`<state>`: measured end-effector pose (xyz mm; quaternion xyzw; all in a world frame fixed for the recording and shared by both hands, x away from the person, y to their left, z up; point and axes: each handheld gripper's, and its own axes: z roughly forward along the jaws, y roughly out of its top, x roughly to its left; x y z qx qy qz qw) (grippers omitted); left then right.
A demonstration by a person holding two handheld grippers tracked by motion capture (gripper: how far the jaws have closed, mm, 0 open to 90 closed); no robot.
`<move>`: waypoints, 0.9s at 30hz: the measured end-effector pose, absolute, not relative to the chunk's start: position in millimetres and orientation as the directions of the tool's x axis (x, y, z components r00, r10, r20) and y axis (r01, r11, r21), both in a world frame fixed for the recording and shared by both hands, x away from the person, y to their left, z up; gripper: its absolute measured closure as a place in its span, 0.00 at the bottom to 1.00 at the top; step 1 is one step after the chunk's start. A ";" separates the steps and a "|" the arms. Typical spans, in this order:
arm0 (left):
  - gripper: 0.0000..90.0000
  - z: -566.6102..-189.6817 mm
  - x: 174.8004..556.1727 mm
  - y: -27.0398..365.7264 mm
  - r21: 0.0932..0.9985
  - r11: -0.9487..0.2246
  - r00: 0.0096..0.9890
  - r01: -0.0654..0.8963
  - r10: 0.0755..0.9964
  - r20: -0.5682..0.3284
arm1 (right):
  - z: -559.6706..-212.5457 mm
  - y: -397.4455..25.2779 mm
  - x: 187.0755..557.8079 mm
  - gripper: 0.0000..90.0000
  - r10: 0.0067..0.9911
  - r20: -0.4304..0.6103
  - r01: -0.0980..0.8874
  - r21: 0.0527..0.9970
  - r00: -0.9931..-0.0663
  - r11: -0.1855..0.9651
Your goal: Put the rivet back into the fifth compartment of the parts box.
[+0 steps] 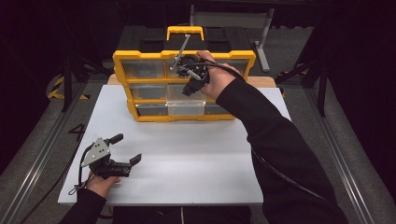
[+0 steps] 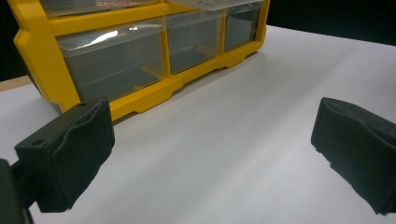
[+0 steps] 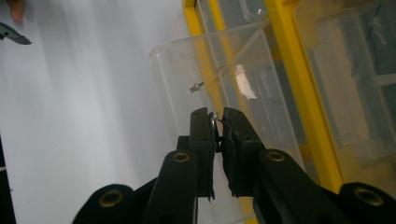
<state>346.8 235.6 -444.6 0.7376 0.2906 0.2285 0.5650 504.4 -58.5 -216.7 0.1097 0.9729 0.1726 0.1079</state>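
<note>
The room is dark, with black walls behind the right gripper (image 1: 187, 88). A grey floor (image 1: 42, 135) lies left of the left gripper (image 1: 126, 149), and a white table (image 1: 187, 154) stands between them.

In the high view we cannot see the right gripper (image 1: 190, 80) tips; the hand (image 1: 215, 79) covers them at twelve o'clock. In the right gripper view a tiny shiny piece (image 3: 214, 116) pinched between the jaws is too small to name. The yellow organizer (image 2: 44, 56) is cut off at the left gripper view's top edge.
</note>
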 end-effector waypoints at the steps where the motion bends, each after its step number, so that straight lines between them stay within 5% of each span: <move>1: 0.00 -444.6 346.8 235.6 0.966 -0.193 0.727 0.170 0.687 0.009 | -216.6 -58.7 506.4 0.92 0.249 -0.174 0.174 0.358 -0.953 0.917; 27: 0.00 -444.7 346.7 235.1 0.966 -0.195 0.731 0.170 0.682 0.009 | -265.2 -55.1 537.4 0.91 0.269 -0.133 0.216 0.315 -0.954 0.924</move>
